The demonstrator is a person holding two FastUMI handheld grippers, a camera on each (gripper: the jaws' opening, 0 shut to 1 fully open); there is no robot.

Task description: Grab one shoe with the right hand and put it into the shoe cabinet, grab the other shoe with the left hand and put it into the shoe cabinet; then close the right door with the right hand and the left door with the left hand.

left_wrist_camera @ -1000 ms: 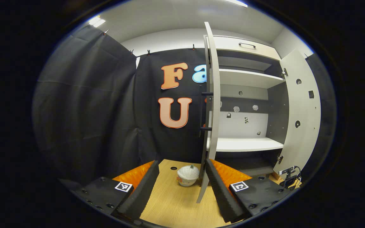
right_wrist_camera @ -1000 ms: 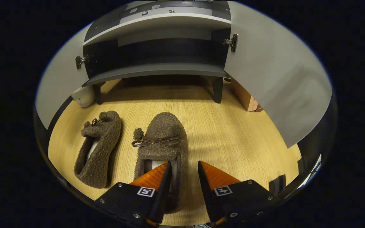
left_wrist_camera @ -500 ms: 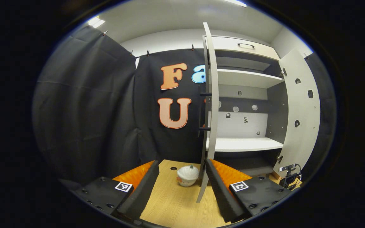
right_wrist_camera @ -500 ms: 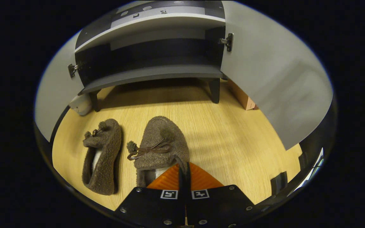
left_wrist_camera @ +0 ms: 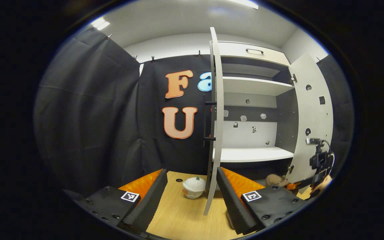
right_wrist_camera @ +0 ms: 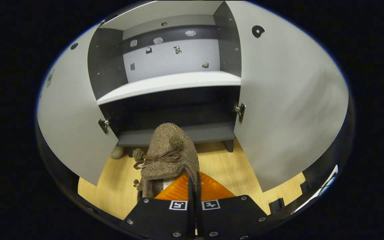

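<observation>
1. The right tongs (right_wrist_camera: 193, 181) are clamped on the heel rim of a brown shoe (right_wrist_camera: 167, 155), held above the bench (right_wrist_camera: 232, 166) before the open cabinet (right_wrist_camera: 175, 133).
2. The left tongs (left_wrist_camera: 192, 196) gape, holding nothing, near the left door (left_wrist_camera: 214, 126).

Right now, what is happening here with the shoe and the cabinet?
A person works with two handheld grippers. The right gripper has its fingers shut on the heel rim of a fuzzy brown slipper with a bow, held in the air before the grey shoe cabinet with white shelves. Both cabinet doors stand open. The left gripper is open and holds nothing, above the wooden floor near a small white pot.
</observation>
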